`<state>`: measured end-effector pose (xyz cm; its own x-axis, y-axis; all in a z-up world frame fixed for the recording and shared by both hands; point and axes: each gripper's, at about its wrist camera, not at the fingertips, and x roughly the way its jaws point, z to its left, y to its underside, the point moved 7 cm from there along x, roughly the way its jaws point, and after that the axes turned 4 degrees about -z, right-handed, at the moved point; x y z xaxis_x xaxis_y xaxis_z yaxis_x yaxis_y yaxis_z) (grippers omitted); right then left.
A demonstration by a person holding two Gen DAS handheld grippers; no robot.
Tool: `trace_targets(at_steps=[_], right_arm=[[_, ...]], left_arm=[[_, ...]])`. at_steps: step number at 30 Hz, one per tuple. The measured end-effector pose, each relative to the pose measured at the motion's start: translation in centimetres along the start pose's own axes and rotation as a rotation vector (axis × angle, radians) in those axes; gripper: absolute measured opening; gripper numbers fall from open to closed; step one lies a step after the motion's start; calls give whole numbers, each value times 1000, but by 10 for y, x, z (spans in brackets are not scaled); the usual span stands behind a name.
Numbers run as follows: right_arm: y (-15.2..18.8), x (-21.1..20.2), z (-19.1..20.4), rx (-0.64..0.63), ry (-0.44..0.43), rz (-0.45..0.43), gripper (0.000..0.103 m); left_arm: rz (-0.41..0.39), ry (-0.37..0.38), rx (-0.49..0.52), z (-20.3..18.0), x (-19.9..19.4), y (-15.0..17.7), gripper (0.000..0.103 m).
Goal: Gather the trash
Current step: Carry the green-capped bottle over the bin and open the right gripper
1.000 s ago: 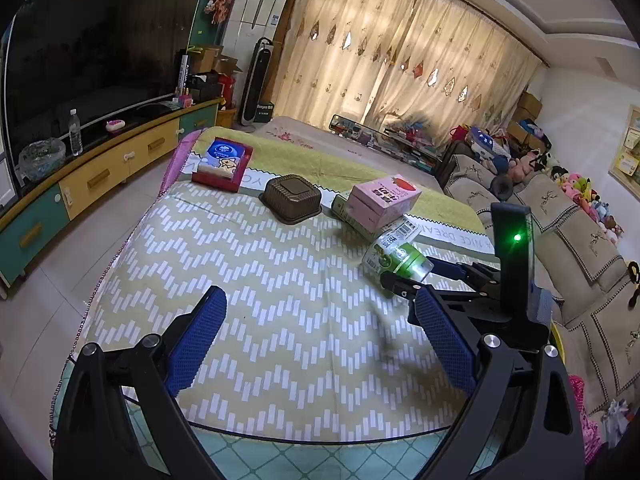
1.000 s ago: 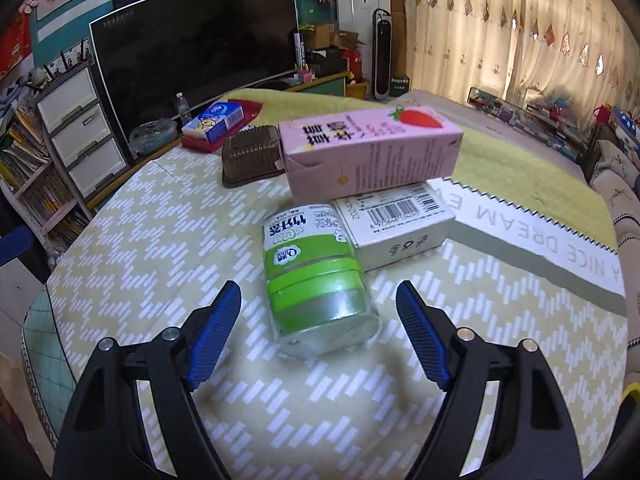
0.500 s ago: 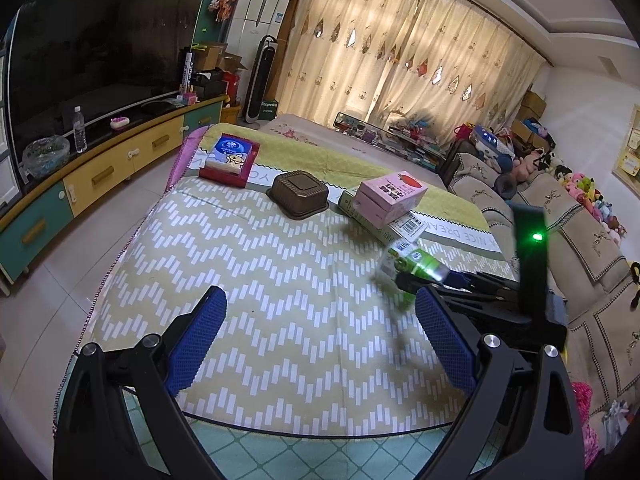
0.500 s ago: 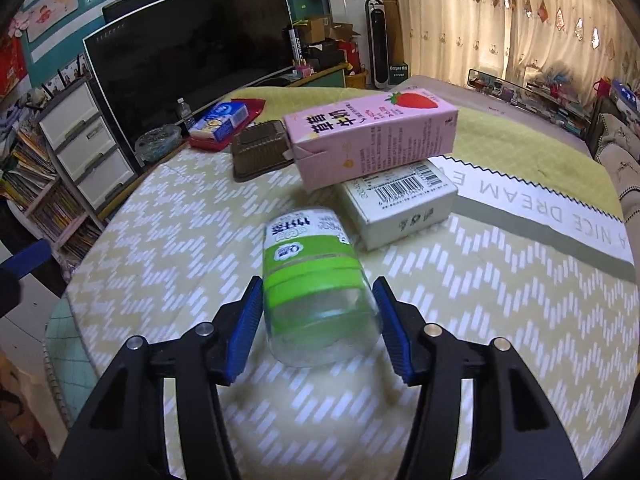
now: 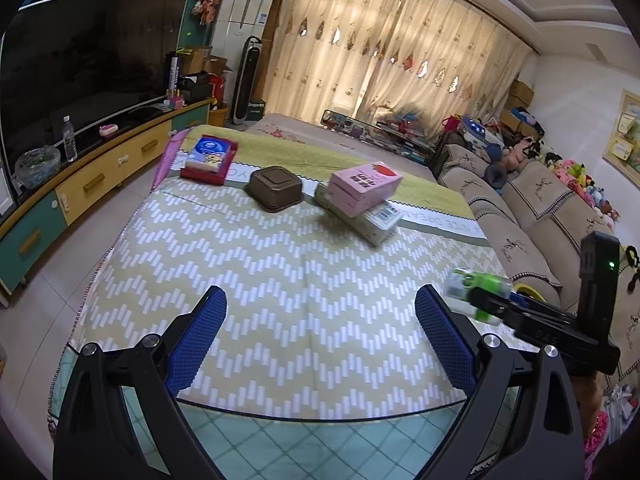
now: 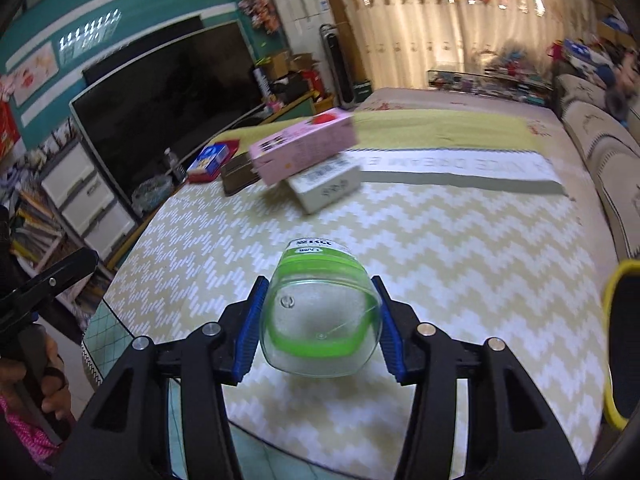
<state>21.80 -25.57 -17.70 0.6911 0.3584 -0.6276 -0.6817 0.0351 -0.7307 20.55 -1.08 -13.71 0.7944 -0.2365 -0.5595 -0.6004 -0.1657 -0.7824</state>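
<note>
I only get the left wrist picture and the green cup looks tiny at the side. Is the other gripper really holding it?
Observer: Yes. The right gripper is shut on the green cup, one blue pad on each side.
Operator: Which end points back at the camera?
Observer: Its clear bottom; the lid end points away.
Operator: Is a bin close?
Observer: A yellow-rimmed dark thing shows at the right edge; I cannot tell what it is.

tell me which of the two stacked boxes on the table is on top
The pink strawberry carton is on top. It lies slantwise across the white barcode box, which rests flat on the zigzag tablecloth beneath it.
</note>
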Motion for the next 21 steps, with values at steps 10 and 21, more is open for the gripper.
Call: trace_targets(at_steps=[10, 21], right_arm=[[22, -81, -152, 220, 337, -109, 49], [75, -106, -303, 445, 643, -81, 49]], left_arm=[[21, 17, 50, -31, 5, 8, 94], [94, 33, 89, -61, 42, 17, 94]])
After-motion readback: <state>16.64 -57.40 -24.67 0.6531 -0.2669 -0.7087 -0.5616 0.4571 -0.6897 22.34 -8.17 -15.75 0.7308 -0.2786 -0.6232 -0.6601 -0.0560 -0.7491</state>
